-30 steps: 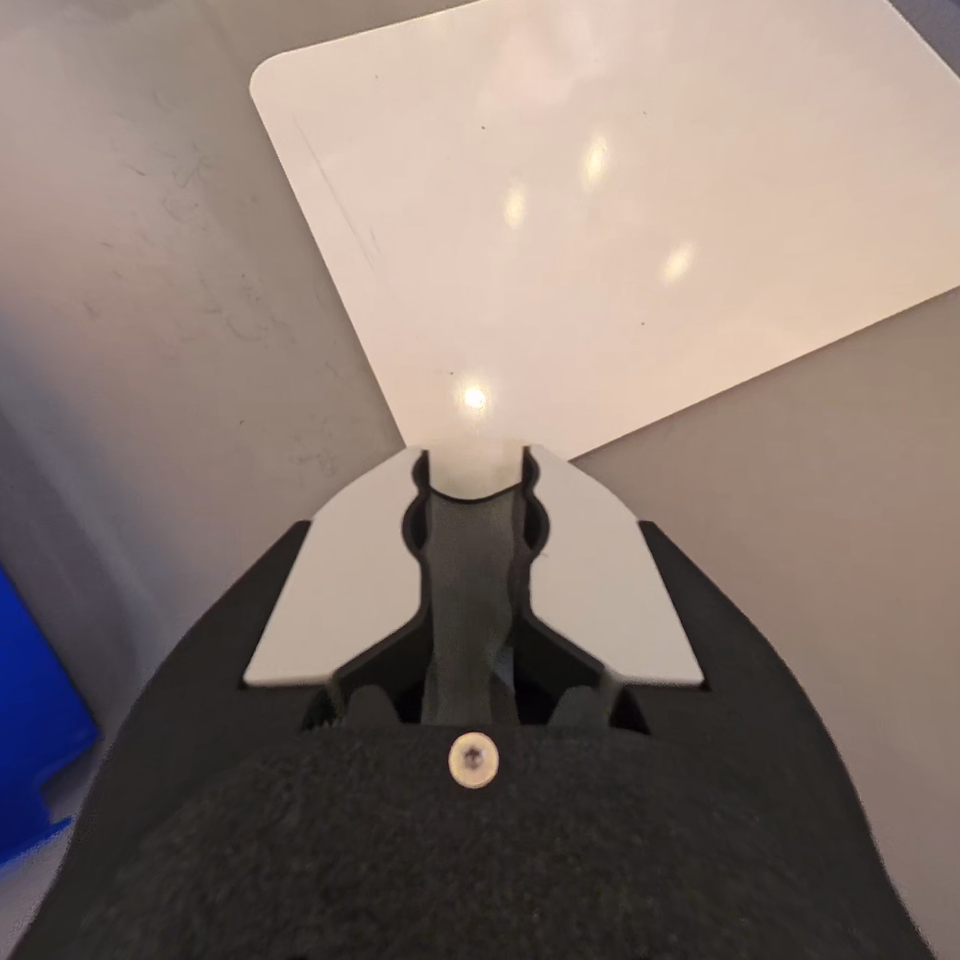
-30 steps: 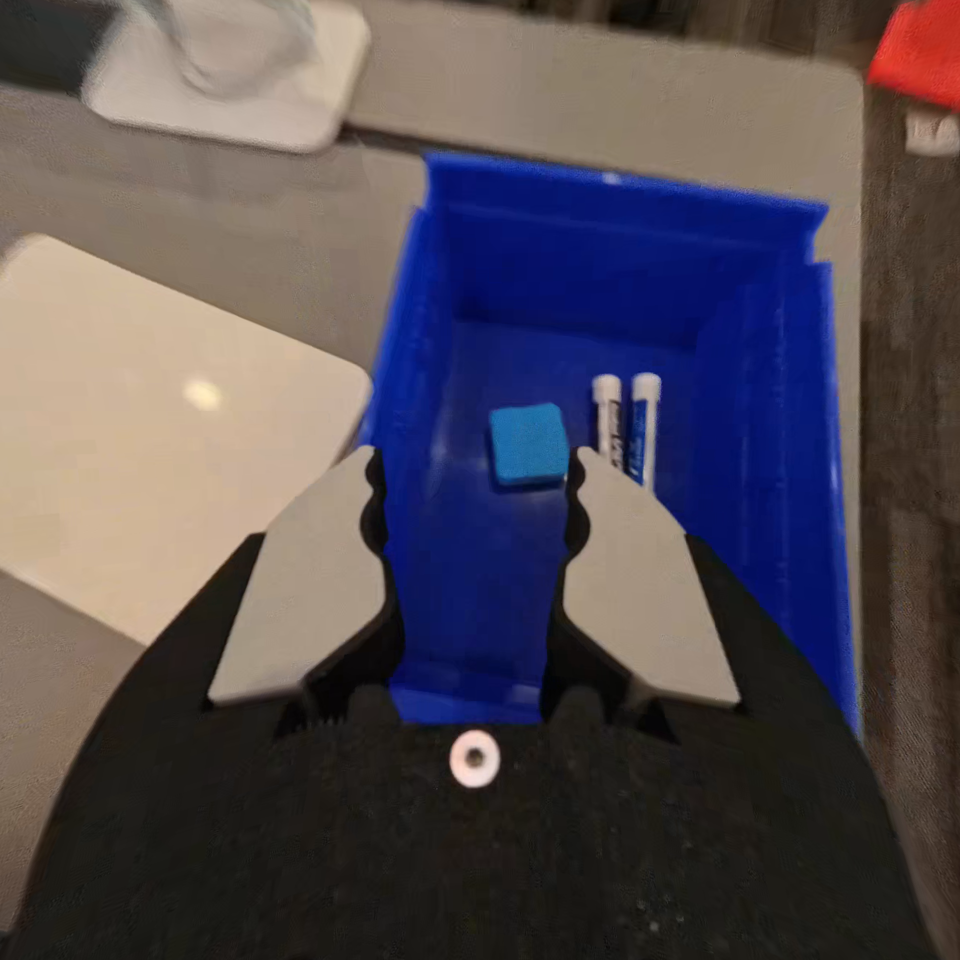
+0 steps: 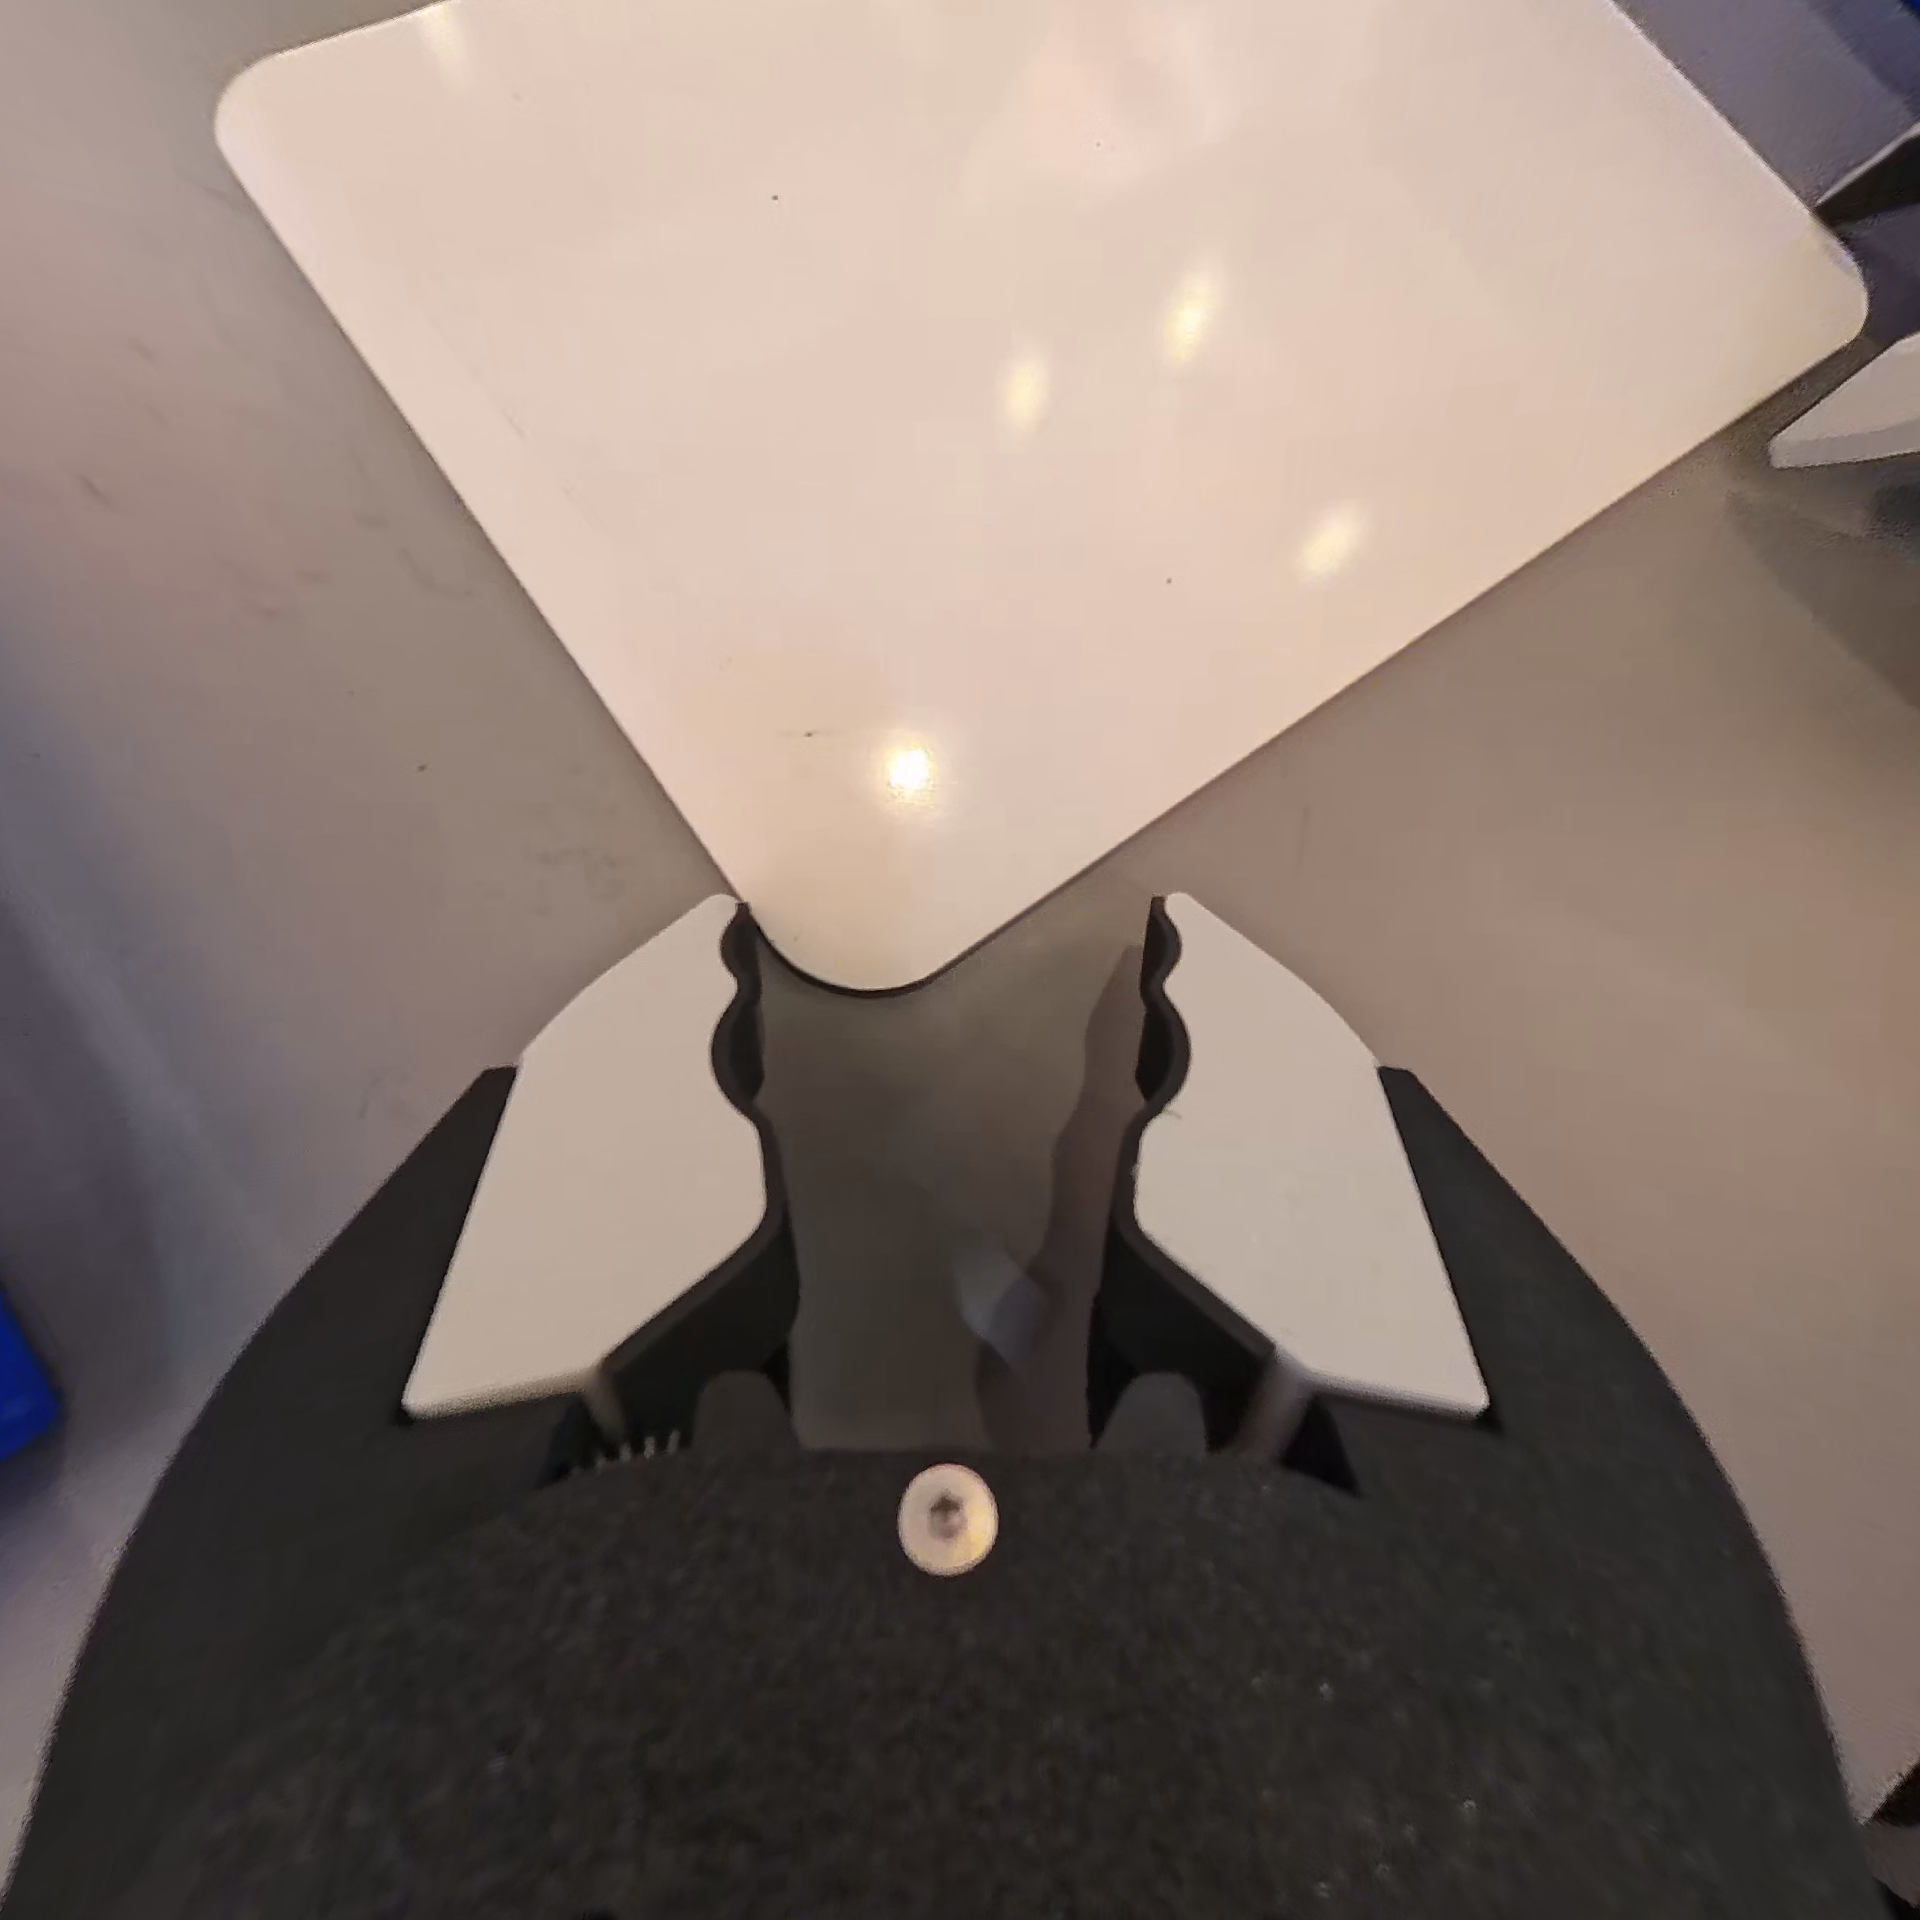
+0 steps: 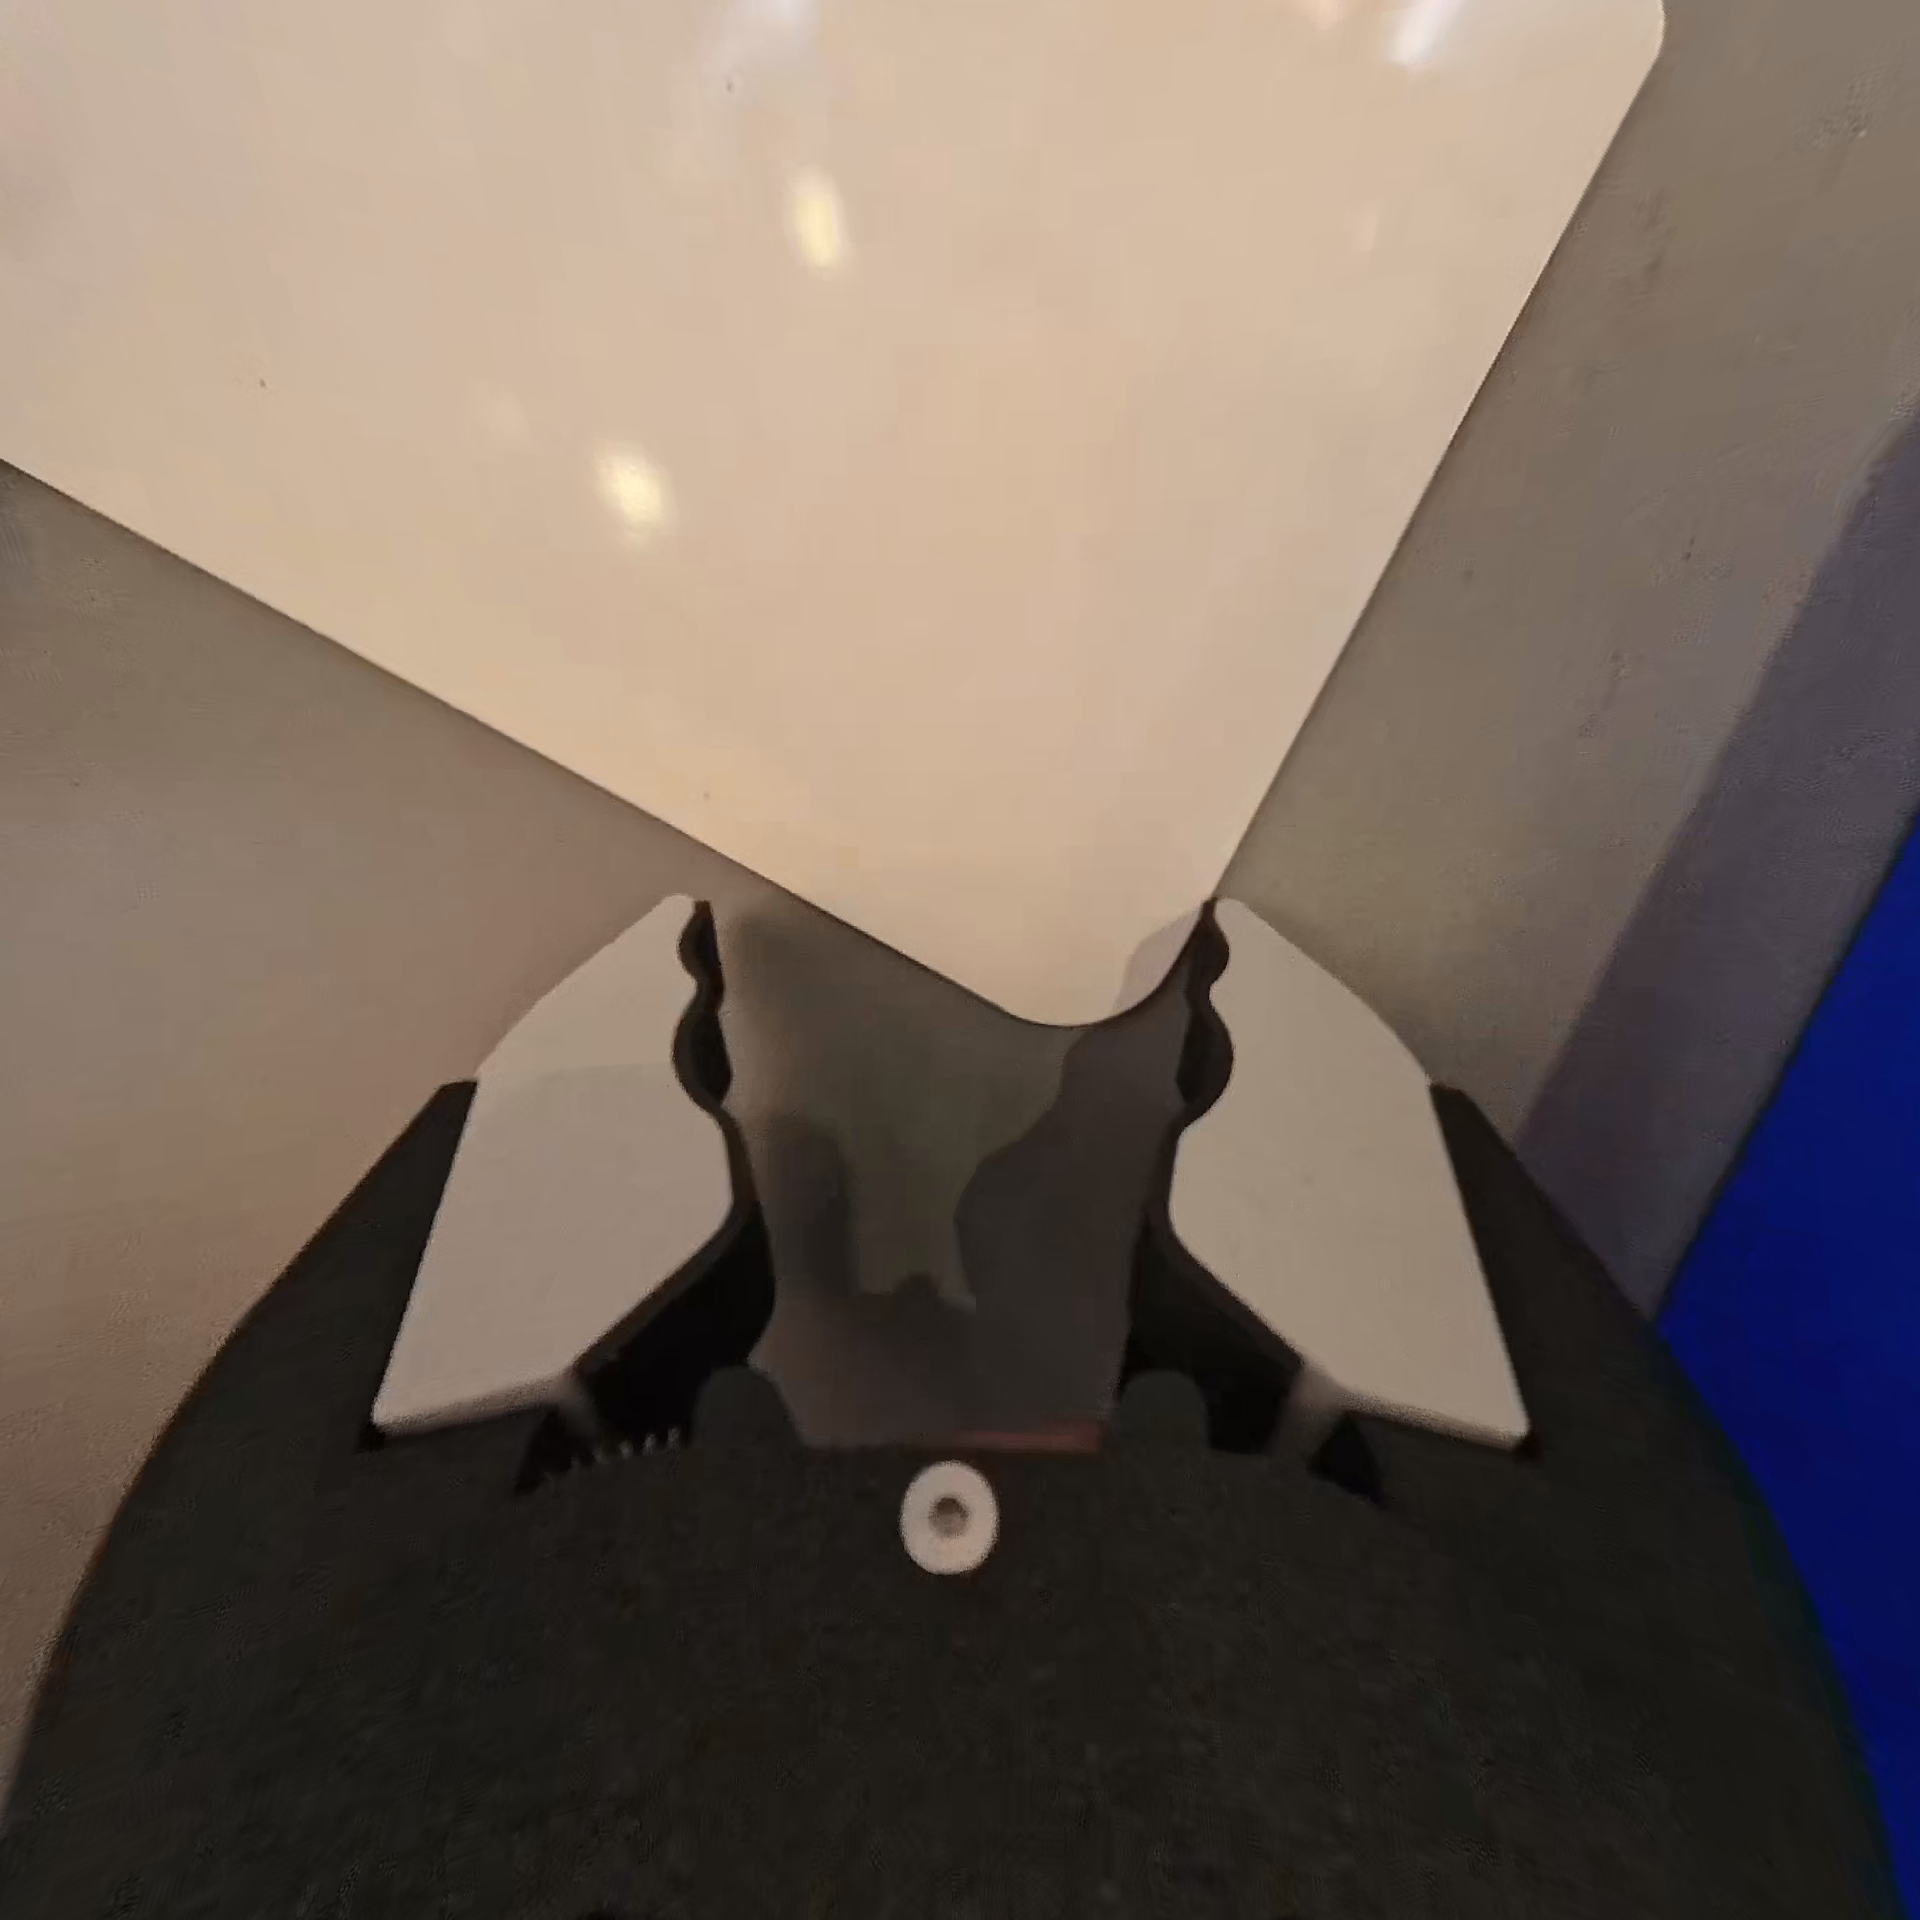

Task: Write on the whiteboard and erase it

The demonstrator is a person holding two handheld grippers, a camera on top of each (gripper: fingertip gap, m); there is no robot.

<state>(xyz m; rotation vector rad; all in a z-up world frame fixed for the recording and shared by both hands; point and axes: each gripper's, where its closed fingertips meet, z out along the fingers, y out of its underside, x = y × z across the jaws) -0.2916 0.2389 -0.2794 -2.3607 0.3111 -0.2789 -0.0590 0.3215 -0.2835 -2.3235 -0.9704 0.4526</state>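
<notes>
A blank white whiteboard [image 3: 935, 436] with rounded corners lies flat on the grey table. In the left wrist view its near corner sits between the tips of my left gripper [image 3: 945, 914], which is open and empty. In the right wrist view another corner of the whiteboard [image 4: 831, 468] lies between the tips of my right gripper [image 4: 951, 914], which is open and empty just above the table. No marker or eraser shows in either view.
The blue bin [image 4: 1829, 1299] stands at the right edge of the right wrist view, and a sliver of it shows at the far left of the left wrist view [image 3: 21, 1371]. A white flat object [image 3: 1860, 426] lies beyond the board's right corner.
My left gripper has opened and pulled back from the board's corner. My right gripper has swung left from over the blue bin with the eraser and markers to the whiteboard's corner.
</notes>
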